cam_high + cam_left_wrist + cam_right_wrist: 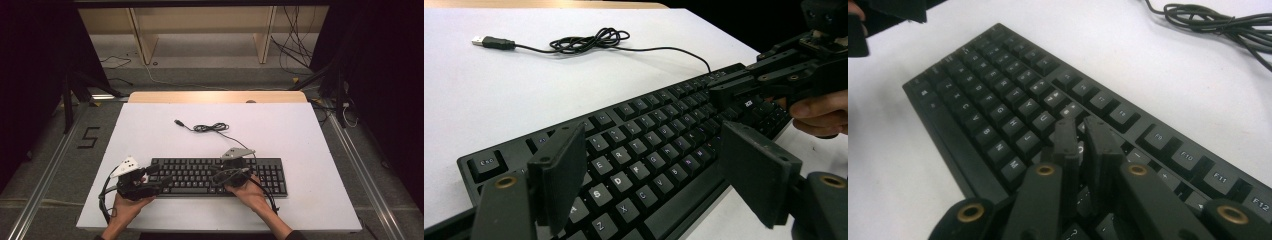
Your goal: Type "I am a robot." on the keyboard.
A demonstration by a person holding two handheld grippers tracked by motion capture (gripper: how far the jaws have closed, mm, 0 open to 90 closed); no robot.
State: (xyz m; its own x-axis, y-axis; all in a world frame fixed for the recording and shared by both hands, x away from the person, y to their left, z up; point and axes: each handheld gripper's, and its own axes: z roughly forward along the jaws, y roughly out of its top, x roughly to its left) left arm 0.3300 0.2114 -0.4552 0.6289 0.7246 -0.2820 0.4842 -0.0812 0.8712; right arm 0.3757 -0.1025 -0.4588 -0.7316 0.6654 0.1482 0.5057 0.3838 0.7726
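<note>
A black keyboard point(220, 176) lies along the near middle of the white table. Its thin black cable point(210, 128) coils behind it and ends in a USB plug point(178, 122). My left gripper point(161, 183) is at the keyboard's left end. In the left gripper view the left gripper point(651, 145) is open wide, low over the letter keys point(624, 165), with nothing between the jaws. My right gripper point(218, 176) hovers over the keyboard's middle. In the right gripper view the right gripper point(1081, 130) is shut, its tips down among the keys point(1013, 125).
The white table top point(300, 135) has free room behind and beside the keyboard. A wooden strip point(215, 97) runs along its far edge. On the floor are loose cables point(295, 55), a shelf frame point(200, 30) and a "5" mark point(89, 137).
</note>
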